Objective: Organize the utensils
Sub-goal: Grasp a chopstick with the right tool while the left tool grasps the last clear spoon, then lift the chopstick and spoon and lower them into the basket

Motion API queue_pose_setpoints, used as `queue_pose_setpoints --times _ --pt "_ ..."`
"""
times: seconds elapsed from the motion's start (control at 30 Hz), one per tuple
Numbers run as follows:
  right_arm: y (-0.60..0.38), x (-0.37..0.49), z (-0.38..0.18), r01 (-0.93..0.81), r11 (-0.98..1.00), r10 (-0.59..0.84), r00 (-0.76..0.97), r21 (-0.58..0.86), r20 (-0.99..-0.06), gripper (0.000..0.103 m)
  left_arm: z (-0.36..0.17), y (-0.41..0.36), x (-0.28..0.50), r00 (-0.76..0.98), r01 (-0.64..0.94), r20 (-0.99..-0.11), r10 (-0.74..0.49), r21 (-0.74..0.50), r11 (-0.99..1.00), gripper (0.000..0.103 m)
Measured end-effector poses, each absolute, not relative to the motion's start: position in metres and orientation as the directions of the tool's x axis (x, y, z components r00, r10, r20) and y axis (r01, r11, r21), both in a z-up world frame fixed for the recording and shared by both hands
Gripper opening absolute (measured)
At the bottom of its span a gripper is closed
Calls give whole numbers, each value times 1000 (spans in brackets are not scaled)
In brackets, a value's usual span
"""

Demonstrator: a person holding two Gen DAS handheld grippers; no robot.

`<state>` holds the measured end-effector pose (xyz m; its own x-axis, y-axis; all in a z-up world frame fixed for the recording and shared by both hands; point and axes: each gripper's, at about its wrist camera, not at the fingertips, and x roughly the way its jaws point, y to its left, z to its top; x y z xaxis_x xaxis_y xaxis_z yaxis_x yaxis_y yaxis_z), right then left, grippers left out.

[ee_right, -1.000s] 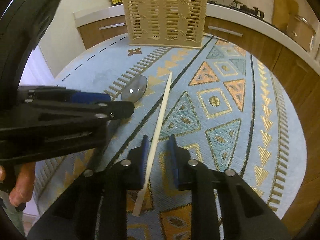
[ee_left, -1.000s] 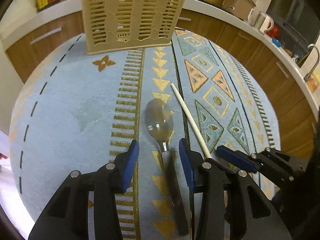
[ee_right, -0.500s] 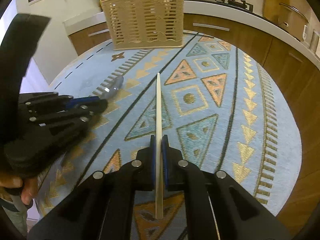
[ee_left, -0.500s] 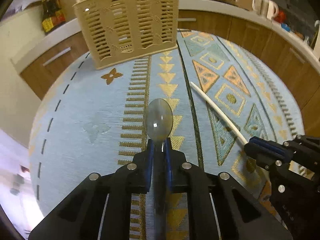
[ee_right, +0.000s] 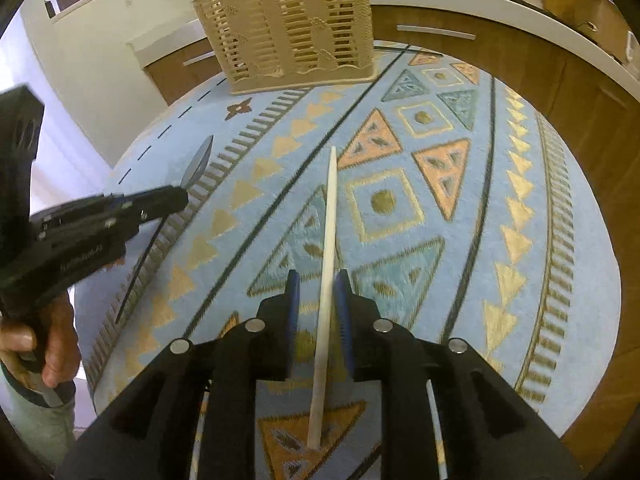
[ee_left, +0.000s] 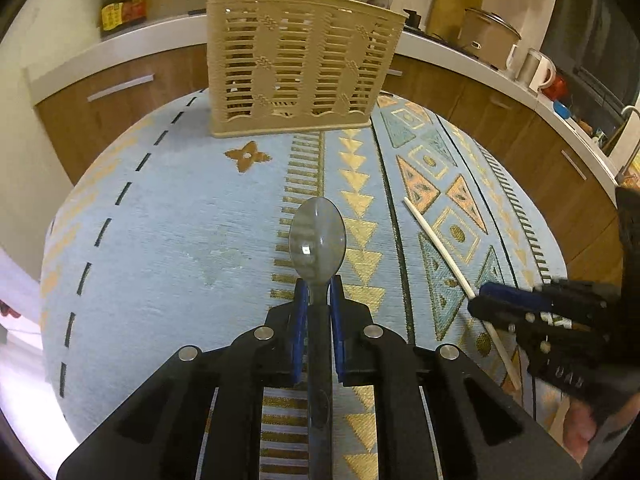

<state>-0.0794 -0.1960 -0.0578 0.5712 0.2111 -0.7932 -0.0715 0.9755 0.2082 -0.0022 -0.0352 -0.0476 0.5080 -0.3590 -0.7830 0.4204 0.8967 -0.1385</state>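
Observation:
My left gripper [ee_left: 318, 294] is shut on the handle of a metal spoon [ee_left: 317, 236], whose bowl points ahead above the patterned blue tablecloth [ee_left: 168, 240]. My right gripper [ee_right: 318, 292] holds a white chopstick [ee_right: 327, 220] between its blue pads, with narrow gaps showing at the pads; the stick points ahead, raised off the cloth. The beige slatted utensil basket [ee_left: 296, 68] stands at the far edge of the table and holds several utensils. It also shows in the right wrist view [ee_right: 292, 28]. The right gripper [ee_left: 504, 304] appears at the right of the left wrist view, the left gripper [ee_right: 168, 204] at the left of the right wrist view.
A wooden counter with a white top [ee_left: 500, 80] curves behind the table, carrying a pot, a kettle and bottles. The round table's edge [ee_right: 592, 360] drops off close on the right. A hand [ee_right: 48, 344] grips the left tool's handle.
Both grippers have risen and moved toward the basket with their items. The spoon and chopstick are lifted off the cloth. The right pads look slightly wider apart around the chopstick.

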Motion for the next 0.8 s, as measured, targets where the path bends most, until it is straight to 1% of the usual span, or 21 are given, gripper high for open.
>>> queue_pose_setpoints --times 0.13,0.33,0.37,0.4,0.47,0.53,0.6,0.7,0.8 --pt "-198 -62 -56 -69 974 216 543 214 -811 16 -45 -32 -4 517 425 -773 -368 -141 894 10" --pt "-191 -43 -57 -54 989 144 513 135 -846 15 -39 -27 -5 533 425 -760 -371 -139 895 10" --pt "-188 -41 -56 -55 993 117 511 103 -852 8 -38 -26 -5 537 424 -757 -372 -138 895 10" --pt "-184 -40 -56 -57 997 80 512 59 -855 4 -37 -26 -5 541 424 -755 -372 -137 895 10" --pt "-179 -40 -57 -77 997 52 515 15 -855 4 -32 -24 -5 556 423 -742 -375 -136 896 10" --pt "-178 -39 -55 -101 994 81 511 34 -856 4 -26 -21 -4 571 419 -728 -380 -140 897 10" --pt "-179 -39 -49 -113 992 109 524 58 -845 4 -17 -15 -1 592 410 -706 -390 -153 899 10" --pt "-179 -41 -30 -144 985 160 582 92 -797 4 2 -5 5 634 397 -658 -407 -175 901 10" --pt "-181 -41 -3 -183 977 207 657 113 -725 4 25 0 12 673 398 -604 -426 -189 898 9"
